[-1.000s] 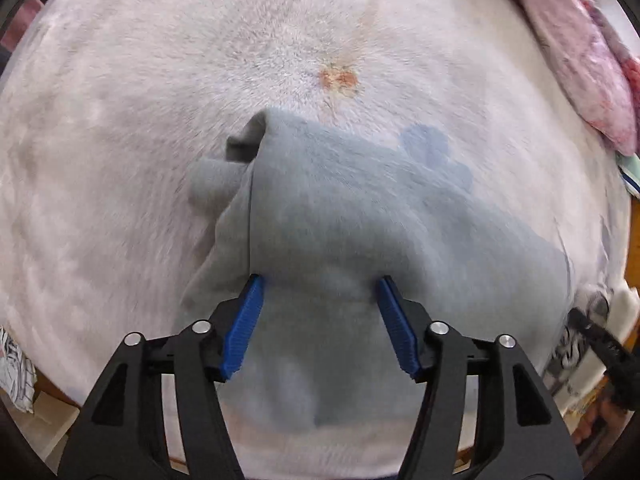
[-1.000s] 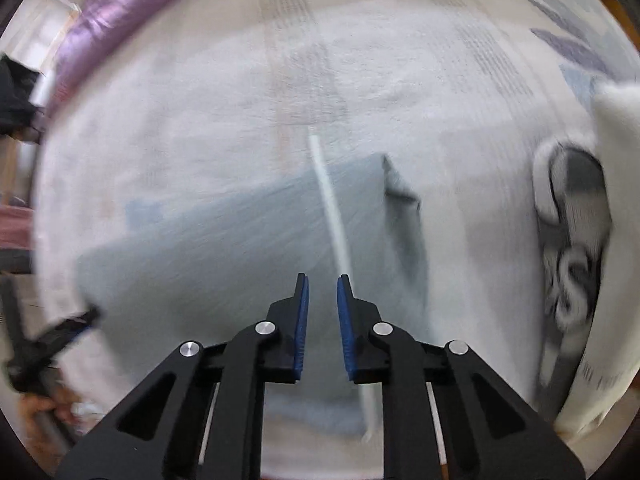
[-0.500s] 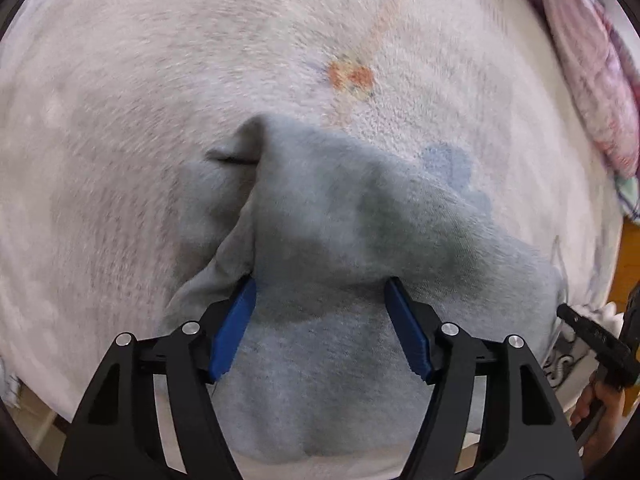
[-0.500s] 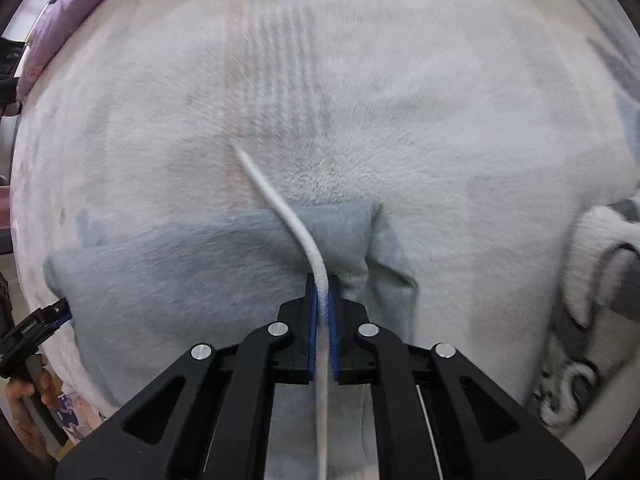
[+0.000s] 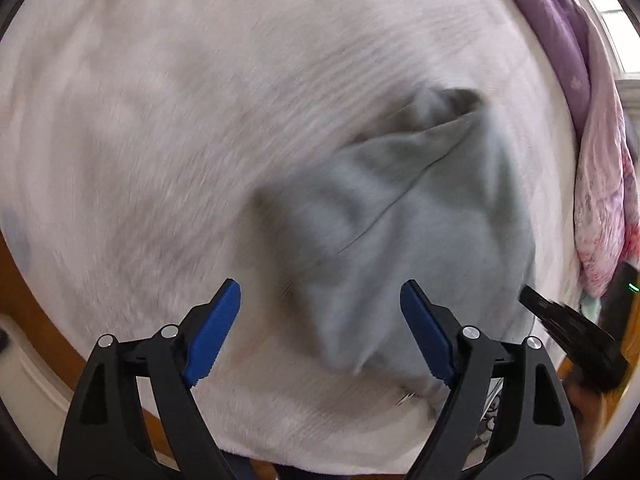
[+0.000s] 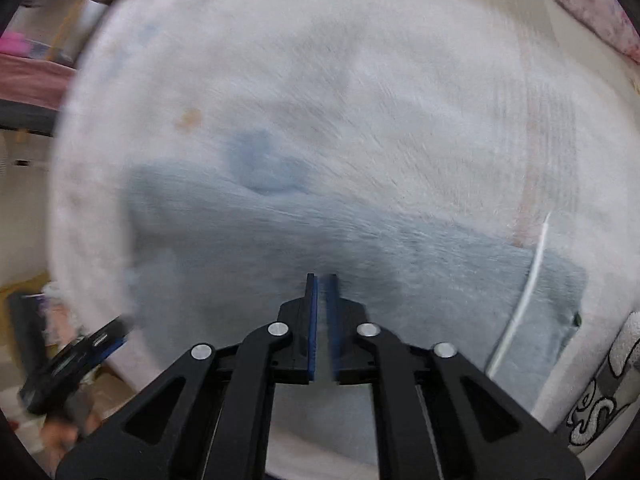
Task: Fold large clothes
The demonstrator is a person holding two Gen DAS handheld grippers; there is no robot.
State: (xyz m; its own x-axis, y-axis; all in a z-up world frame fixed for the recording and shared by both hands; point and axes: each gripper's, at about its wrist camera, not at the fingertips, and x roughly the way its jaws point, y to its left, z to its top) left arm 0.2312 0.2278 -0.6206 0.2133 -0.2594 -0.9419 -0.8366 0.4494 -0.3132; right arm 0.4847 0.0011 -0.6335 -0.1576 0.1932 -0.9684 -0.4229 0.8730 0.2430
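- Your left claw (image 5: 320, 328) gapes wide, gripping nothing; grey garment (image 5: 400, 216) lies at 1 o'clock on the bed (image 5: 160, 120).
- Your right claw (image 6: 321, 296) is nearly closed, empty; the garment's near edge is hidden behind it, and motion blur smears the folds.

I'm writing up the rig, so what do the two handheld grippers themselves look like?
Both match. The left gripper and right gripper have matte black plastic linkage arms with triangular cut-outs, round silver pivot pins at the joints, and flat blue pads with ridged edges lining the fingers. No cables, labels or sleeves are visible.
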